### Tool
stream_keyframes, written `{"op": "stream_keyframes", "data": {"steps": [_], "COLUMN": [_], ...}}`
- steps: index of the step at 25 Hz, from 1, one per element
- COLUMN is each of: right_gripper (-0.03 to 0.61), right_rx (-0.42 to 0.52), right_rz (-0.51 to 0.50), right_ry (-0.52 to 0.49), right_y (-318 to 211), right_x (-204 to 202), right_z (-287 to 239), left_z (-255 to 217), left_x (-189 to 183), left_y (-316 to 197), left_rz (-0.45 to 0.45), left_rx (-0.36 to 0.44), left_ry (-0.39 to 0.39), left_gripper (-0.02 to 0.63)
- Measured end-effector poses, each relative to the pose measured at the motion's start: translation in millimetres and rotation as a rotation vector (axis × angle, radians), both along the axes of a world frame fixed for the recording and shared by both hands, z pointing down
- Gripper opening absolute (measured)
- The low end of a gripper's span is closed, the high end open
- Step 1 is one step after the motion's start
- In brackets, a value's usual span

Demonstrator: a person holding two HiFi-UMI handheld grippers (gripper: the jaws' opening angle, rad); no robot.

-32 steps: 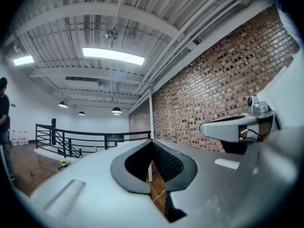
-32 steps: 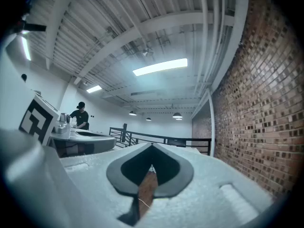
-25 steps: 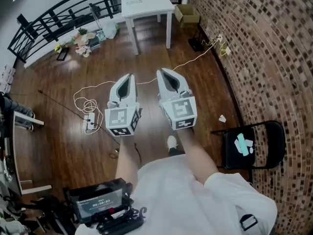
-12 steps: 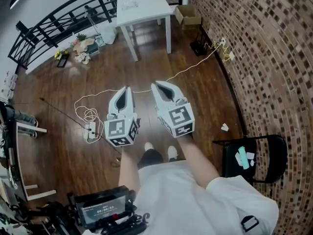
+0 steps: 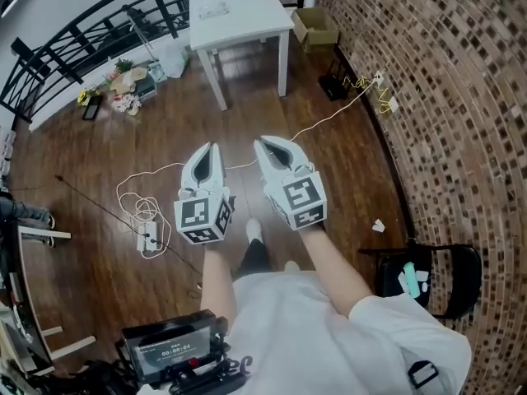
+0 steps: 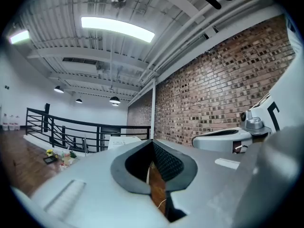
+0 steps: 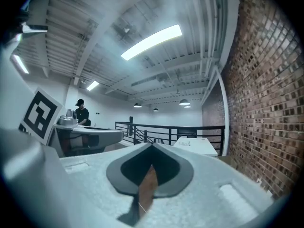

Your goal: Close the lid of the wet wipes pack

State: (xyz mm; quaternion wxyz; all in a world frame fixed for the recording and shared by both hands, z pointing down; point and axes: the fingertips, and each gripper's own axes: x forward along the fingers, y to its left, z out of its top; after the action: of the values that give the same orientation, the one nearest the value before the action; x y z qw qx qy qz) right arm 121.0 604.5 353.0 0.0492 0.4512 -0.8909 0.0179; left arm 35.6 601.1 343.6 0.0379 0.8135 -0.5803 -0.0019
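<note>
Upstairs room w/ brick wall and black railing. Left hand-held gripper and right hand-held gripper held out side by side, close but apart, roughly level, above dark wood floor. Both closed tip to tip in own views, left and right, w/ nothing btwn the jaws; only floor visible through the slot behind the tips.

Both aimed toward white bench at far end of room, well apart from both tips. On bench top, small pale flat item, too small to confirm as the wet wipes pack; lid state not readable.

Right of bench, cardboard box against the wall. Left of bench, by railing, flowers and bags on floor. White cable looping across floor to power strip. At right edge, black folding chair by wall, teal item and white bits on seat.

Just below grippers, white shoe on floor; white shirt filling lower frame; screen device at bottom left. In right gripper view, person in black w/ cap far off at left, long ceiling light overhead.
</note>
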Motion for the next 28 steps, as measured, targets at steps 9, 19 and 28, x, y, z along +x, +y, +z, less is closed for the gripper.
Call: {"op": "stream_keyframes", "data": {"steps": [9, 19, 28], "right_gripper": [-0.009, -0.009, -0.009], "right_rx": [0.018, -0.01, -0.019], "right_rz": [-0.01, 0.026, 0.018], "right_ry": [0.019, 0.042, -0.014], "right_y": [-136, -246, -395], "right_x": [-91, -108, -108], "right_z": [-15, 6, 11], "left_z": [-10, 6, 15], "left_x": [-81, -100, -93], "left_y": [-124, -237, -385], "left_rz": [0.024, 0.071, 0.073], "left_rx": [0.013, -0.03, -0.04], "left_ry": [0.046, 0.056, 0.013], "left_gripper": [0.014, 0.014, 0.014]}}
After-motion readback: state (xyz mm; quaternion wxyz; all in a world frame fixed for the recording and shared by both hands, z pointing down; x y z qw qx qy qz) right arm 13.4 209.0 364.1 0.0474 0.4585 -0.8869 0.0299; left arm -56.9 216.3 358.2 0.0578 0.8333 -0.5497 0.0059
